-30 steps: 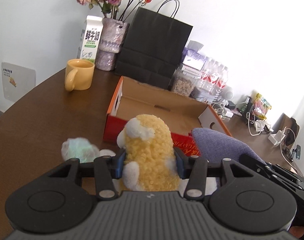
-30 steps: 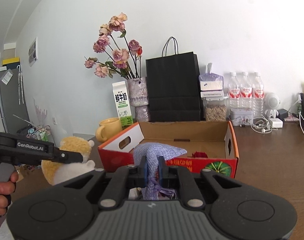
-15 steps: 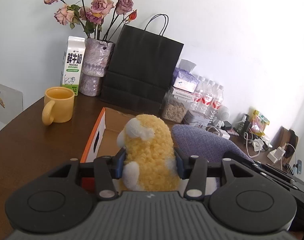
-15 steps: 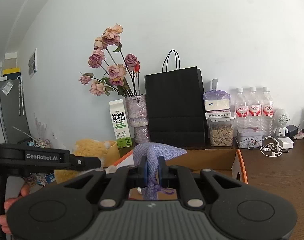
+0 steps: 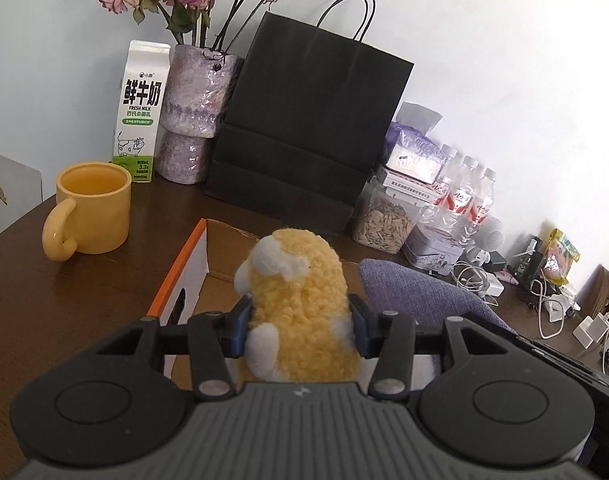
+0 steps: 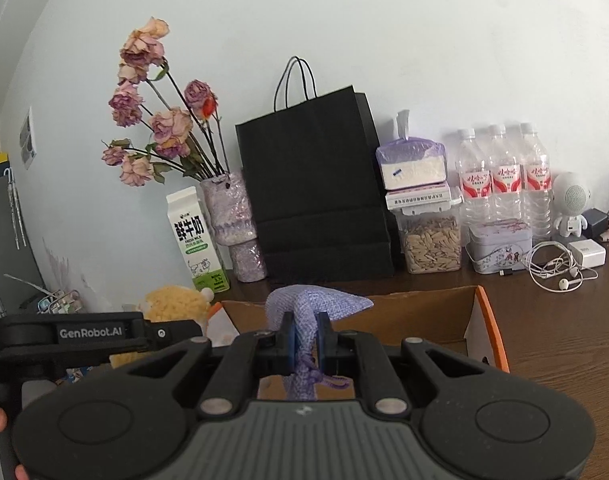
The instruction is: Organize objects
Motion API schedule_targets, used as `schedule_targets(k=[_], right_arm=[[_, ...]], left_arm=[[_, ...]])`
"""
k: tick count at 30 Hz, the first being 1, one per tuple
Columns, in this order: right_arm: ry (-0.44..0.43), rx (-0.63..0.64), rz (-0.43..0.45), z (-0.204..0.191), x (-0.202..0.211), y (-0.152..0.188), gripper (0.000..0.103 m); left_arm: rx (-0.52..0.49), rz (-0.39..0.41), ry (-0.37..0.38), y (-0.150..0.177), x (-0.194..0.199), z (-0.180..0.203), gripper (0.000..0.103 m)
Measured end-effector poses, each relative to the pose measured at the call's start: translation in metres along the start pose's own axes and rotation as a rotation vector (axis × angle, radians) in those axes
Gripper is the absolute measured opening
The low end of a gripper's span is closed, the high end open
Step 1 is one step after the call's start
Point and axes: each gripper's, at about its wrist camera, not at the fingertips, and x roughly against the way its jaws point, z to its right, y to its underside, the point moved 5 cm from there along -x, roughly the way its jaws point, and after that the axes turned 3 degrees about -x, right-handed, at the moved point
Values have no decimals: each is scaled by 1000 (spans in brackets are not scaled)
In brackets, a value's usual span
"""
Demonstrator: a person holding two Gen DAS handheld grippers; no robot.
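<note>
Plush toy (image 5: 300,304): yellow, curly fleece, white patches; clamped upright between left gripper (image 5: 300,322) pads, jaws half spread. Purple mesh pouch (image 6: 304,316) pinched in nearly closed right gripper (image 6: 304,338). Cardboard box (image 6: 480,320) just beyond both.

A fluffy yellow plush toy (image 5: 300,304) with white patches sits upright, clamped at its sides, above the near wall of an open cardboard box (image 6: 484,320) with orange edges. A lavender knitted pouch (image 6: 304,312), pinched at what seems its drawstring neck, hangs over the box's interior.
</note>
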Motion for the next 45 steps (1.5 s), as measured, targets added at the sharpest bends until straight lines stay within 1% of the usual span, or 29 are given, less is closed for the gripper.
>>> schedule_targets(k=[1,2,3,4,5,6,7,9,10,11,16,24,37,41,45], right_arm=[[11,-4,-15,4,-5,2,15],[30,0,-33,8,-9,5,21],[56,17,-58,12,-12,9,29],[80,37,-70,13,-15,12,53],[111,62,-70,15,-15,15,79],[138,82,-68,15,-14,17,89],[155,97,-66,15,-13,18,95],[171,109,-67,16,-12,19,97],[174,108,-69,16,-11,19,102],[179,106,-71,17,-11,20,103],[185,117,-83,15,-10,22,103],[189,136,-79,11,-6,23,103],[196,180,-37,-4,21,23,103],[197,189,-31,-9,36,27,103],[201,200,-29,-16,51,32,103]], left_arm=[[-4,-3,0,1,-6,-2,52],[-9,-7,-6,3,-11,-4,58],[-15,-10,-22,5,-15,-6,63],[-27,-15,-36,7,-19,-7,84],[-38,-17,-49,8,-21,-8,103],[-47,-3,-66,8,-20,-8,103],[-63,11,-79,8,-19,-7,103],[-97,23,-102,9,-17,-5,103],[-104,24,-112,9,-17,-5,103],[-106,21,-115,9,-17,-5,103],[-123,11,-119,13,-18,-1,103],[-143,29,-121,13,-10,4,103],[-174,111,-106,16,39,16,103],[-182,117,-102,19,54,18,103],[-198,106,-108,27,67,17,103]])
